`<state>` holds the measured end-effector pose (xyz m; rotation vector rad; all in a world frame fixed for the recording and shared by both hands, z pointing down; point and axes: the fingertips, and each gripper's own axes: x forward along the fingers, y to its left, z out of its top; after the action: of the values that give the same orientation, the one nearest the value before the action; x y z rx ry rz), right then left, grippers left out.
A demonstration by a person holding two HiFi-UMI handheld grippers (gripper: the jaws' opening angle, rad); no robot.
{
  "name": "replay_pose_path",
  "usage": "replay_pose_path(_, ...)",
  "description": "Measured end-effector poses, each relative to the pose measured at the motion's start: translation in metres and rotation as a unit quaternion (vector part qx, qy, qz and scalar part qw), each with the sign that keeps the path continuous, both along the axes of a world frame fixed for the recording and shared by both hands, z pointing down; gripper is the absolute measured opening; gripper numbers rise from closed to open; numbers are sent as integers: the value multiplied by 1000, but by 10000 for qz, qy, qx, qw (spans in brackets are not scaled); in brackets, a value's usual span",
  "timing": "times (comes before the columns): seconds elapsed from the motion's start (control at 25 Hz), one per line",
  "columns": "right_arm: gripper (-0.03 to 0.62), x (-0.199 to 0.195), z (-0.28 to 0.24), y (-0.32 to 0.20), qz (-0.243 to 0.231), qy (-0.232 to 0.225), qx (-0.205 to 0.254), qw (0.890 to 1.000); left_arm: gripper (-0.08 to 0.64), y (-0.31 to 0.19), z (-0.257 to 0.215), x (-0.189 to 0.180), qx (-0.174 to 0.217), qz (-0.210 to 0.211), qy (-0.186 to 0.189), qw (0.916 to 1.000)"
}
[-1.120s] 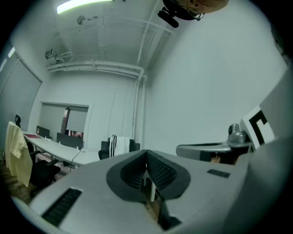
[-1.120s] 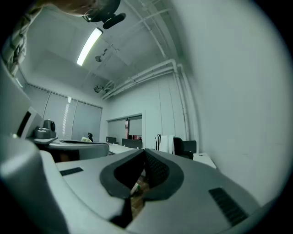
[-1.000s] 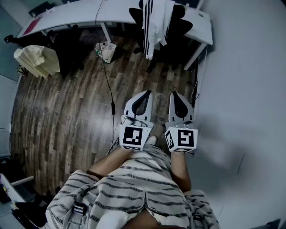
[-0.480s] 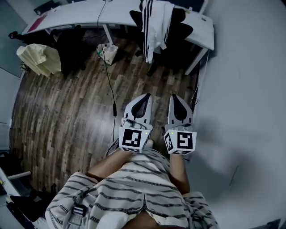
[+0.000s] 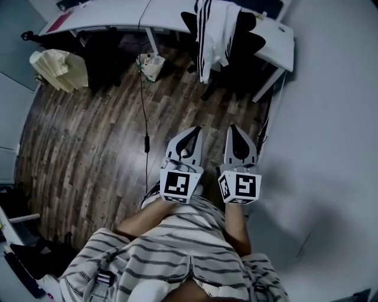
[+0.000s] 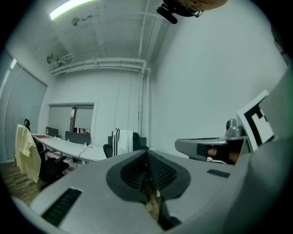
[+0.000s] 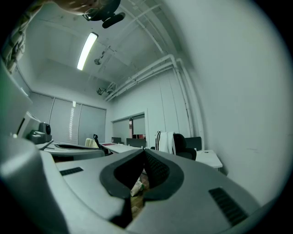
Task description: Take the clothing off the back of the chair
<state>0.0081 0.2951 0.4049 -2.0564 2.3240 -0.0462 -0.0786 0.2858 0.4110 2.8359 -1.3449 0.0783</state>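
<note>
The left gripper (image 5: 192, 128) is fully closed and holds nothing; in the left gripper view its tips (image 6: 146, 151) meet on one line. The right gripper (image 5: 235, 127) is closed the same way, its tips (image 7: 143, 152) together and nothing between them. Both point level, side by side, just in front of the person's striped shirt (image 5: 177, 248).

Only the head view shows the ground. A wooden floor (image 5: 88, 147) lies between the grippers and the chair (image 5: 251, 38), and a black cable (image 5: 143, 106) runs along it from the desk (image 5: 118, 12), passing to the left of the left gripper. A small bag (image 5: 152, 63) sits on the floor by a desk leg. The grey wall (image 5: 331, 118) stands close on the right.

The clothing (image 5: 215, 29), white with black stripes, hangs over the back of the black chair at the desk's right end, well apart from both grippers. The gripper views show it upright (image 6: 122, 141) (image 7: 165, 140) beyond the closed tips, and they alone show the ceiling lamp (image 7: 87, 50) and the pipes (image 6: 100, 66). The left gripper view also catches a yellow garment (image 6: 25, 151) on another chair at the far left. In the head view it lies at the top left (image 5: 59, 68).
</note>
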Motion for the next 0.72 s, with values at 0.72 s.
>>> replay_pose_path(0.72,18,35,-5,-163,62,46,-22,10000,23,-177,-3,42,-100,151,254,9995)
